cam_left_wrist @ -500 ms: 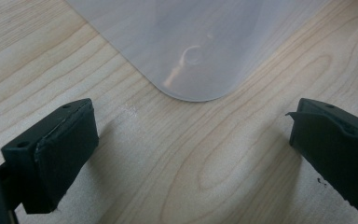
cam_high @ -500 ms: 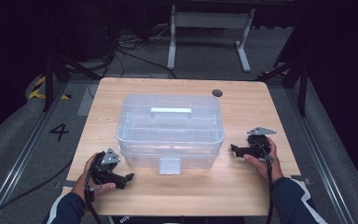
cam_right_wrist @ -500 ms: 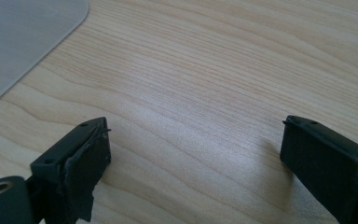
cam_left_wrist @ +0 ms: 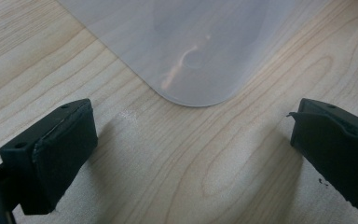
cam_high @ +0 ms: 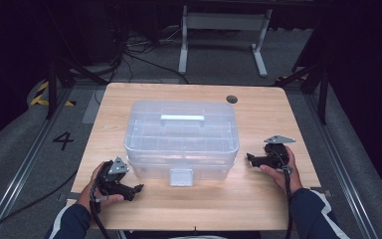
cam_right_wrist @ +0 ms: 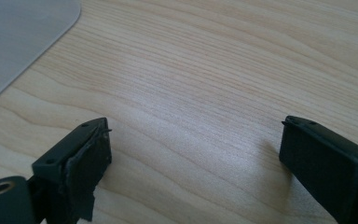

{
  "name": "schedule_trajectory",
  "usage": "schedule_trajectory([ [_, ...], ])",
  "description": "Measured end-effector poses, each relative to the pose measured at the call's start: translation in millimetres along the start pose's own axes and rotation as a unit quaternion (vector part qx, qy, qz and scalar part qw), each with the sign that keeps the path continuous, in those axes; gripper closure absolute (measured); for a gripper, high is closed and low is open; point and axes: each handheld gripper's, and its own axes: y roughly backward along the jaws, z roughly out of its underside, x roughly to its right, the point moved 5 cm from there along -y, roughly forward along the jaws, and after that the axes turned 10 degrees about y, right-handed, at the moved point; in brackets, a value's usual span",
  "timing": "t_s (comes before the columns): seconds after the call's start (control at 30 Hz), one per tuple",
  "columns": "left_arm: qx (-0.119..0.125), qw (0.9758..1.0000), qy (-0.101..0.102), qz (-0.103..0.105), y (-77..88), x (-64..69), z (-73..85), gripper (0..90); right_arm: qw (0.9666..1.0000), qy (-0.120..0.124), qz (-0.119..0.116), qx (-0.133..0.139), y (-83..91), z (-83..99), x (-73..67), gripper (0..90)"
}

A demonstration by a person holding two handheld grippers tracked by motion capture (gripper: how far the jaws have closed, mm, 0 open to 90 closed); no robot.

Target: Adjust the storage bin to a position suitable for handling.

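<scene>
Left tongs (cam_high: pixel 138 188) and right tongs (cam_high: pixel 249 158) both gaping, empty, flanking clear lidded box (cam_high: pixel 181 139) mid-table (cam_high: pixel 258 199); likely light, stiff, slick plastic, best taken by front latch (cam_high: pixel 181 177) or top handle (cam_high: pixel 182 118).

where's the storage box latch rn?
High view: the latch sits mid-front on the clear storage box, facing the person, between the left gripper and right gripper.
</scene>
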Motion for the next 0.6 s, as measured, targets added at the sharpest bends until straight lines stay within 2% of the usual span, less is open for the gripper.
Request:
schedule_trajectory([
  [0.1, 0.001, 1.0, 0.004, -0.001, 0.1, -0.3, 0.3, 0.8, 1.0, 0.003, -0.002, -0.002, 3.0, 0.7, 4.9, 17.6],
  [0.23, 0.0, 1.0, 0.004, -0.005, 0.5, -1.3, -0.1, 0.8, 1.0, 0.006, 0.003, 0.001, 7.6, 1.2, 10.8, 21.8],
  [0.27, 0.0, 1.0, 0.007, -0.006, 0.5, -1.3, 0.1, 0.8, 0.9996, 0.003, -0.002, 0.027, 15.8, -2.9, 13.8, 24.8],
  [0.37, 0.001, 0.9999, 0.007, -0.007, 0.5, -1.5, 0.1, 0.8, 0.9988, 0.001, -0.018, 0.046, 24.5, -9.9, 14.6, 25.7],
  [0.47, 0.001, 0.9999, 0.008, -0.007, 0.5, -1.4, 0.2, 0.8, 0.998, -0.002, -0.019, 0.06, 30.3, -14.3, 15.0, 26.0],
  [0.6, 0.0, 0.9999, 0.008, -0.007, 0.6, -1.4, 0.2, 0.8, 0.9959, 0.014, -0.02, 0.087, 44.1, -23.8, 12.0, 26.4],
])
